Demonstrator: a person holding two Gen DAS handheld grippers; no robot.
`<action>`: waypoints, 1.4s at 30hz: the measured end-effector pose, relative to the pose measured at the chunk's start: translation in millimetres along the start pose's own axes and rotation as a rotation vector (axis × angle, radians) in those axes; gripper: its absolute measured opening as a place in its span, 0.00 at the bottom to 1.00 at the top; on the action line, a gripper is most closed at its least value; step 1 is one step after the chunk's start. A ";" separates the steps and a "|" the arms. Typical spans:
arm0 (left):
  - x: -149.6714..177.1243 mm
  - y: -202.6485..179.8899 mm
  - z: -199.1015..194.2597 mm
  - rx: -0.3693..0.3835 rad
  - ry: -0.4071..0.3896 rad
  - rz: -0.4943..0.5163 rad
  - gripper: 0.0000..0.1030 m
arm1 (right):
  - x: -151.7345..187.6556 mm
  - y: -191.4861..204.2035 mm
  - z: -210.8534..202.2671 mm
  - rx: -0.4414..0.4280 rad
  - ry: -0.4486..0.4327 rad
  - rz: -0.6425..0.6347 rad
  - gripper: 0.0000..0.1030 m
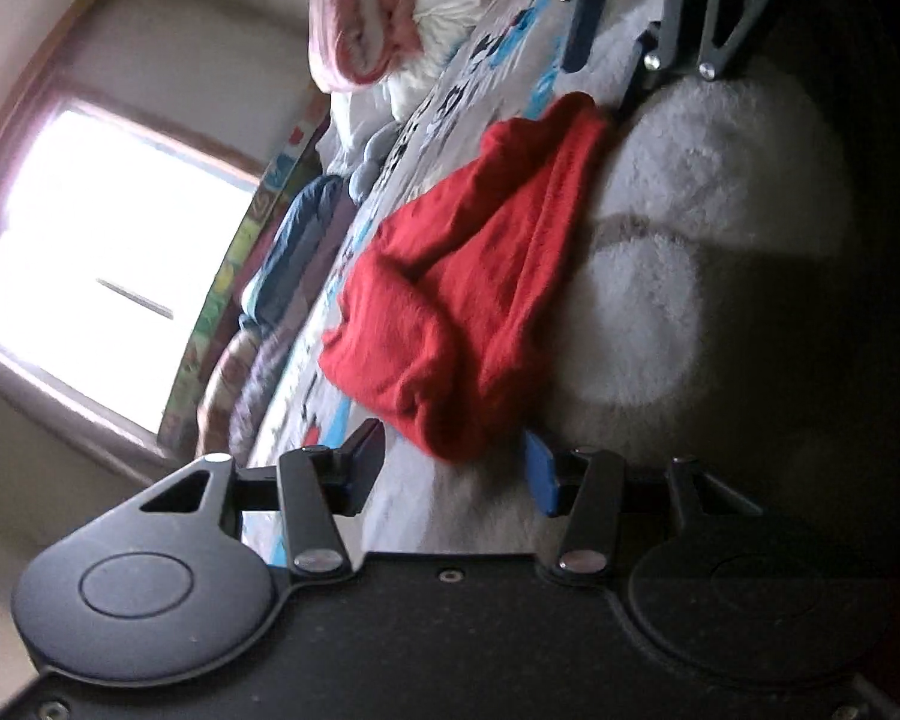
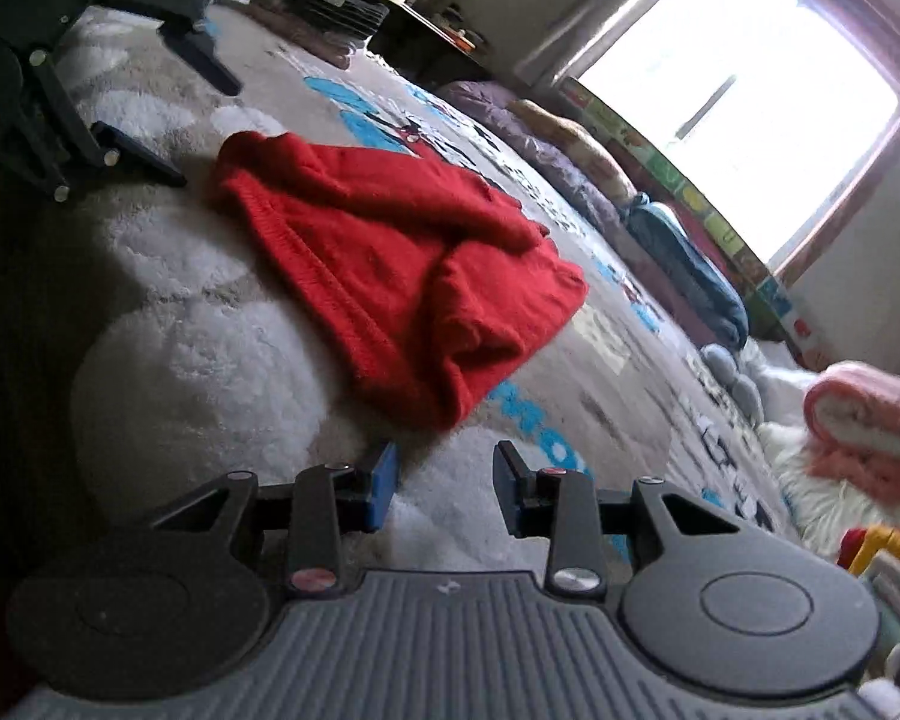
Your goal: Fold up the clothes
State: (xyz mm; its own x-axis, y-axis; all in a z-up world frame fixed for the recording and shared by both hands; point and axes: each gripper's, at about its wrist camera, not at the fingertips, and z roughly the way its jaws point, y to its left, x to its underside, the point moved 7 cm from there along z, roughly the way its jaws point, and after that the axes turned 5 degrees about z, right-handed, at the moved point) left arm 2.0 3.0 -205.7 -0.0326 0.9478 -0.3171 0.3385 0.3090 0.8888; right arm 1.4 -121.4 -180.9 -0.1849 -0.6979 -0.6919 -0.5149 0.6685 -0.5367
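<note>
Looking through the left wrist view, rolled hard sideways: left gripper [image 1: 453,468] at lower centre, jaws apart, nothing between the blue pads, tips just short of the red garment [image 1: 474,294]. Lies crumpled mid-frame, across the seam where the printed blanket [image 1: 450,90] meets the white fleece [image 1: 720,180]. Right gripper [image 1: 636,30] at the top edge, jaws apart and empty, tips just beside the garment's upper corner; cannot tell whether touching. Bright window [image 1: 114,258] at left, pillows [image 1: 306,234] lined along the bed's far side, pink rolled blanket [image 1: 360,18] at upper centre. Turning to the right wrist view: right gripper [image 2: 444,480] at lower centre, jaws apart, holding nothing, tips close to the garment's [image 2: 402,264] near edge but clear of it. Garment bunched in loose folds mid-frame on the fleece [image 2: 180,360] and blanket [image 2: 570,438]. Left gripper [image 2: 180,114] at upper left, jaws spread wide, one finger ending just beside the garment's far corner. Window [image 2: 744,84] at upper right, pillows [image 2: 678,252] beneath it, pink blanket [image 2: 870,426] at right edge.
</note>
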 end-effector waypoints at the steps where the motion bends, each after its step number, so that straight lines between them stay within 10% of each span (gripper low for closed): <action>1: -0.4 1.3 3.8 -0.006 -0.005 0.000 0.48 | -1.1 1.4 2.4 0.010 -0.005 -0.015 0.35; 10: -2.4 14.1 14.6 -0.036 0.009 -0.064 0.49 | -11.1 6.9 15.6 0.062 -0.060 -0.069 0.35; 17: -10.8 11.8 24.8 -0.034 0.055 -0.074 0.15 | -14.5 4.9 16.1 0.019 -0.088 -0.036 0.27; 29: -23.8 11.9 -38.6 -0.005 0.001 -0.096 0.11 | -17.9 -4.1 -18.8 -0.070 -0.099 0.052 0.15; 42: -32.6 81.8 -50.3 0.125 -0.070 -0.541 0.11 | -38.1 -28.1 -78.3 -0.089 -0.198 0.160 0.16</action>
State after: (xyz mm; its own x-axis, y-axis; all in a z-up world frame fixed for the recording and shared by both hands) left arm -16.5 1.3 -106.1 -0.1719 0.6478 -0.7422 0.3997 0.7344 0.5485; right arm -42.6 -133.7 -101.6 -0.1065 -0.5155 -0.8502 -0.5657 0.7346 -0.3746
